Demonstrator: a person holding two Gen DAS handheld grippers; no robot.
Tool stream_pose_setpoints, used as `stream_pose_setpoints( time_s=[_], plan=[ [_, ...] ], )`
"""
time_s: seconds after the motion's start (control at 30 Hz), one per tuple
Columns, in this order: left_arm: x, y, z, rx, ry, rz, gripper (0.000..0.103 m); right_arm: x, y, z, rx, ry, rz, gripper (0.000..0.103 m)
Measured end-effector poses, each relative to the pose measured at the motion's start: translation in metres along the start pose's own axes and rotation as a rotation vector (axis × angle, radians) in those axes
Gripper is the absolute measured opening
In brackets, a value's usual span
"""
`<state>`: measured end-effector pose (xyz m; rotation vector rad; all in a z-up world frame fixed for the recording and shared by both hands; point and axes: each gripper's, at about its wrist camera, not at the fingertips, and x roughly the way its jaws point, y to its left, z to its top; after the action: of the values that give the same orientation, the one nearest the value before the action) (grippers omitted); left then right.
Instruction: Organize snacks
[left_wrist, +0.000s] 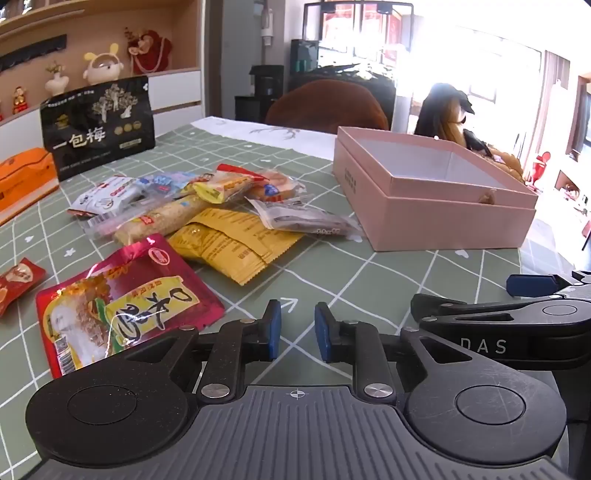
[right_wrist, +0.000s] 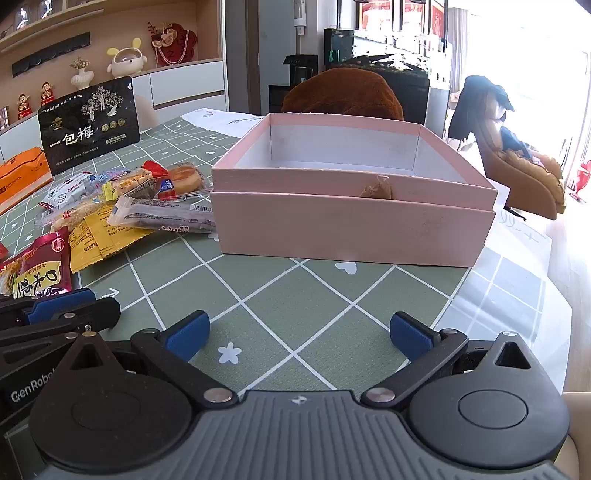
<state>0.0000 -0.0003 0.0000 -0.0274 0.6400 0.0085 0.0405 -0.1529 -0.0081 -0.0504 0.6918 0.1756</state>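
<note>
A pile of wrapped snacks (left_wrist: 192, 206) lies on the green checked tablecloth (left_wrist: 369, 288), left of an open, empty pink box (left_wrist: 443, 221). Nearest the left gripper (left_wrist: 297, 330) is a red packet (left_wrist: 122, 306), just to its left, with a yellow packet (left_wrist: 229, 243) beyond it. The left gripper's blue pads stand a narrow gap apart with nothing between them. In the right wrist view, the right gripper (right_wrist: 299, 336) stands wide open and empty over bare cloth, facing the pink box (right_wrist: 351, 236). The snacks (right_wrist: 147, 206) lie to its left.
A tall black snack bag (left_wrist: 98, 125) stands at the back left beside an orange box (left_wrist: 22, 181). A brown chair back (right_wrist: 343, 96) rises behind the table's far edge. The table's right edge (right_wrist: 517, 295) runs just past the pink box.
</note>
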Motion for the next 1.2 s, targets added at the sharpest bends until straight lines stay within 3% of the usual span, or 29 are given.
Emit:
stream_pose_setpoints(
  time_s=[1.2],
  plan=[
    [0.0016,-0.0007,0.0014,0.007,0.001,0.005,0.025,0.0000,0.0000,0.0000,-0.001,-0.001,-0.001,0.103]
  ],
)
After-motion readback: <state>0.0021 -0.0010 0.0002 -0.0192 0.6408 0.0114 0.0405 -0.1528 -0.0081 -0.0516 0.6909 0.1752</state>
